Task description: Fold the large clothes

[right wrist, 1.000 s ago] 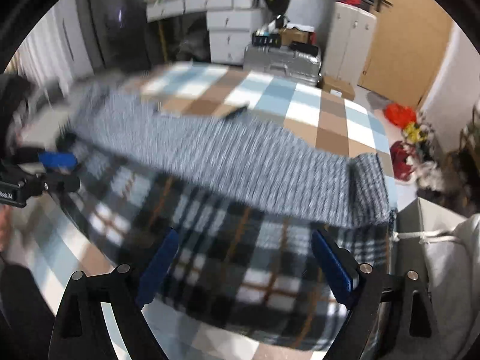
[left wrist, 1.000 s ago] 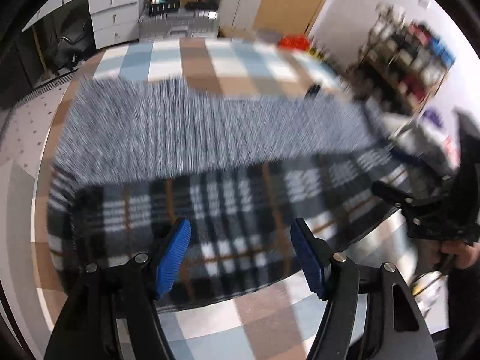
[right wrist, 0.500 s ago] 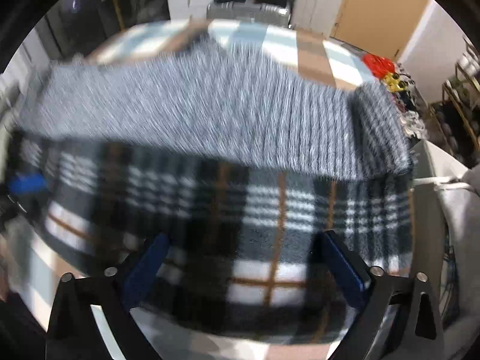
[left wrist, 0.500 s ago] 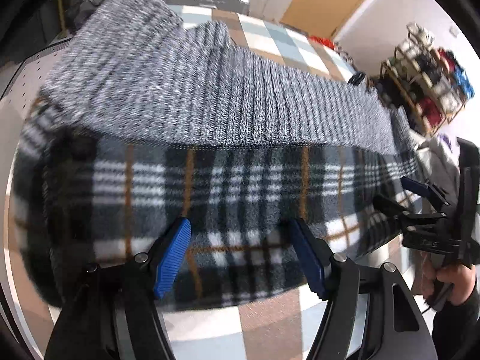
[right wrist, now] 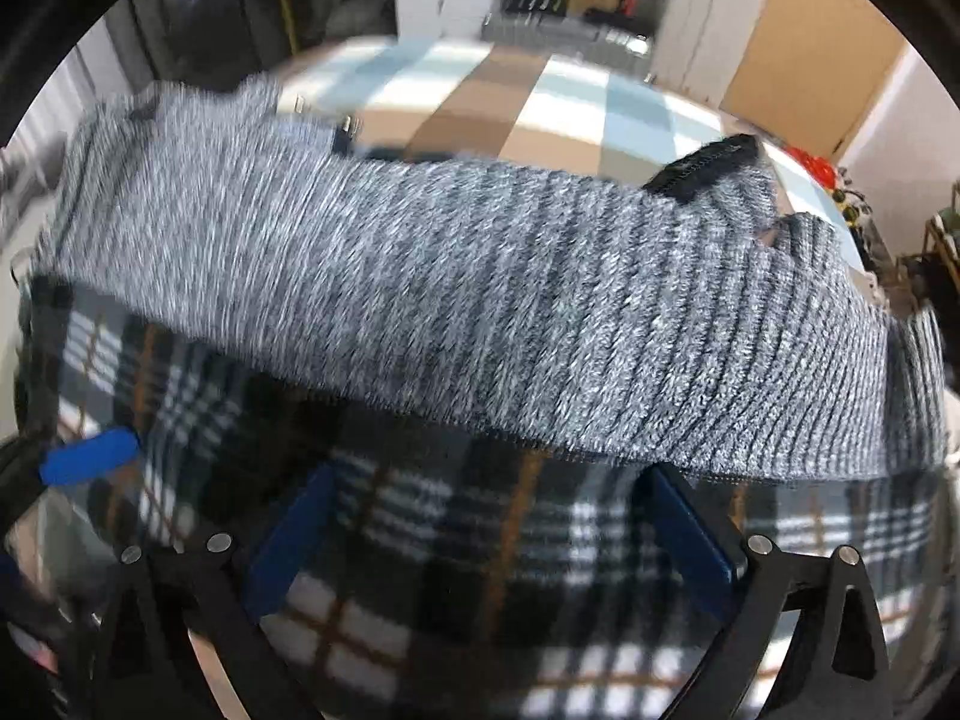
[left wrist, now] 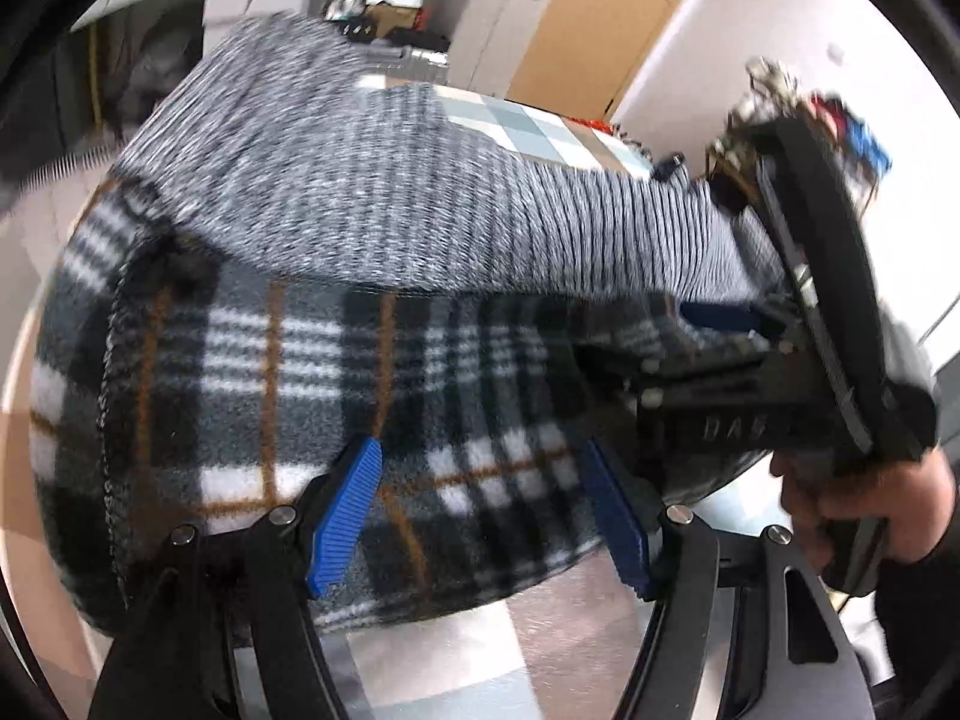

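I am lowering both spread tongs, left (left wrist: 480, 516) and right (right wrist: 489, 531) | over the plaid fleece garment with grey knit back (right wrist: 480, 300) | I am aiming at the hem, pinching both layers evenly.

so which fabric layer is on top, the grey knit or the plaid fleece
The grey knit is on top; its ribbed edge overlaps the plaid fleece, which shows below it, nearest both open grippers.

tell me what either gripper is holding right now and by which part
Nothing is held. Both the left gripper and right gripper have open jaws over the plaid side of the garment.
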Demonstrator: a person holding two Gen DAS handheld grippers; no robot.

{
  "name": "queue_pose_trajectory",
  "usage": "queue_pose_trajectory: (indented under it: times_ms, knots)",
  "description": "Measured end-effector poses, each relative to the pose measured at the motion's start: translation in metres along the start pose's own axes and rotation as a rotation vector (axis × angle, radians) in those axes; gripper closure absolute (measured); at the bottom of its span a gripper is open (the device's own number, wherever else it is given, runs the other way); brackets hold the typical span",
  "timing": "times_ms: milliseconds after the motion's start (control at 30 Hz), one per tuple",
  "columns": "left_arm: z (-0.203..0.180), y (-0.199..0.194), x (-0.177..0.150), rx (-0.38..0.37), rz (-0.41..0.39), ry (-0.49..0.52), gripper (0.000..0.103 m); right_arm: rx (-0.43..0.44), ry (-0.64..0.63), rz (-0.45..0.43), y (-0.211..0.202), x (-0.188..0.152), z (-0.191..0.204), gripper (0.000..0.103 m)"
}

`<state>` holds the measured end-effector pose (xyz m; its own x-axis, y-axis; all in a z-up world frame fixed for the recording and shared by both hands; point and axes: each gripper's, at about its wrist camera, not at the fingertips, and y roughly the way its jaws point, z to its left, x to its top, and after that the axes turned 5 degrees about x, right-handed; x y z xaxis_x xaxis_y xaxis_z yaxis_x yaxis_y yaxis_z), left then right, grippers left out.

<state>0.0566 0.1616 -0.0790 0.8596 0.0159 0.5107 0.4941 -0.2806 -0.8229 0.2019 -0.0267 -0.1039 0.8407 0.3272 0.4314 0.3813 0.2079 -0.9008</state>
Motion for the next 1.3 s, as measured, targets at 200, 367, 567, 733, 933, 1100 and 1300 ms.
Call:
queue_pose_trajectory:
  times_ms: [200,367,567,733,933,1100,1300]
  knots:
    - [0.004,0.002,0.006,0.003,-0.001,0.011,0.038,0.142,0.066,-0.061,-0.043,-0.015,-0.031,0.006]
    - [0.011,-0.008,-0.004,-0.006,-0.005,-0.013,0.039,-0.014,0.064,-0.138,-0.092,-0.049,-0.081,0.006]
    - [-0.003,-0.005,-0.004,0.049,-0.016,0.010,0.038,-0.079,0.148,-0.069,-0.080,-0.076,-0.151,0.009]
    - [-0.003,-0.001,0.000,0.055,-0.015,0.008,0.038,0.011,0.236,-0.028,-0.054,-0.087,-0.169,0.009]
    - [-0.004,0.000,-0.002,0.066,-0.017,0.019,0.037,-0.002,0.234,-0.027,-0.044,-0.083,-0.168,0.008]
    - [-0.007,-0.002,0.000,0.069,-0.006,0.019,0.037,-0.009,0.250,0.000,-0.040,-0.077,-0.166,0.008]
    - [-0.006,-0.045,0.005,0.055,-0.142,0.035,0.037,0.044,0.275,-0.125,-0.088,-0.054,-0.164,0.029]
